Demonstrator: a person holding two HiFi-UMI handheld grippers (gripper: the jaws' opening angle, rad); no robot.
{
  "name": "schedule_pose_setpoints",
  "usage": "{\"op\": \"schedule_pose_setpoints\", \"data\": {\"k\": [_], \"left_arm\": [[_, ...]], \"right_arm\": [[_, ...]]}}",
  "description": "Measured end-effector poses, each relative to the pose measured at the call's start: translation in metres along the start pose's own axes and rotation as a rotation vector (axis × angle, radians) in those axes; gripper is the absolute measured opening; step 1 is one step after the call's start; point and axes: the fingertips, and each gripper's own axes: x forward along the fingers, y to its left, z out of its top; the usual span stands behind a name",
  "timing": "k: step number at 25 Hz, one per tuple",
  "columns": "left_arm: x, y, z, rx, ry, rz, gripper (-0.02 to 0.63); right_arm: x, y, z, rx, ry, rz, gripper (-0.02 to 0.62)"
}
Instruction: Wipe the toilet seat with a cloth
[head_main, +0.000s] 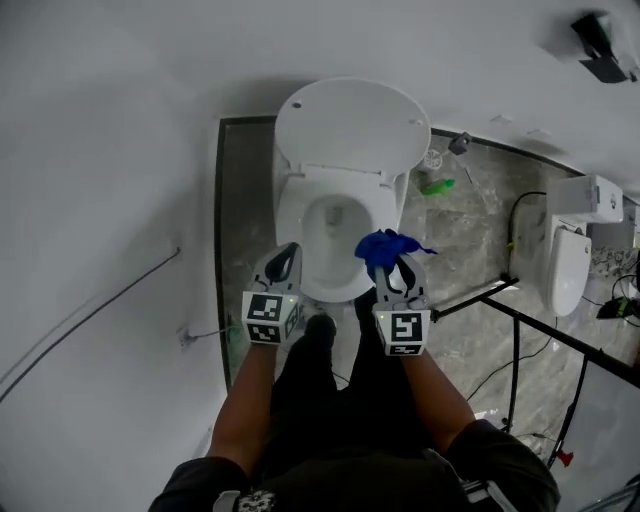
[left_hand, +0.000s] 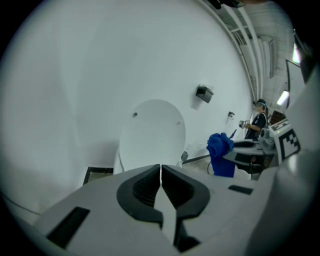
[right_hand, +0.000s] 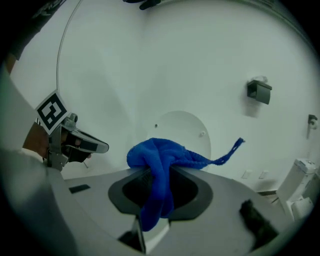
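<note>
The right hand-held gripper (head_main: 392, 270) is clamping the blue cloth (head_main: 385, 246) above the toilet seat (head_main: 290, 215); the left hand-held gripper (left_hand: 160, 172) is hovering closed, empty.

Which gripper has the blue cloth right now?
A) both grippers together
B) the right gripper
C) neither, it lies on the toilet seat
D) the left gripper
B: the blue cloth is bunched between the jaws of the right gripper, which are clamped on it, while the left gripper is shut with nothing between its jaws.
</note>
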Motion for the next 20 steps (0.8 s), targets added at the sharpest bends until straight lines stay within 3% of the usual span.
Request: {"op": "schedule_pose_setpoints", "data": {"k": [3,6,9,15,20], "left_arm": [[-0.024,-0.027,0.038,0.189,-0.028,0.011,0.018],[-0.05,-0.051,0.062,0.266,-0.061,0.023,0.018],[-0.07,-0.07,0.076,0.258,-0.086,0.034,0.018],[-0.099,-0.108,0.083,0.158,-0.114,0.031,0.018],[-0.123,-0.145,0.067,0.164,-0.105,0.048,0.018]], "right_arm": [[-0.033,0.001,0.028,0.009,-0.043,-0.023,0.094],[-0.062,0.005,0.044,0.014,-0.073,-0.02,0.094],[-0.083,0.007,0.055,0.016,-0.099,-0.005,0.094],[-0.116,0.009,0.071,-0.018,-0.153,0.053,0.094],[-0.151,0.008,0.078,-0.062,-0.21,0.086,0.094]]}}
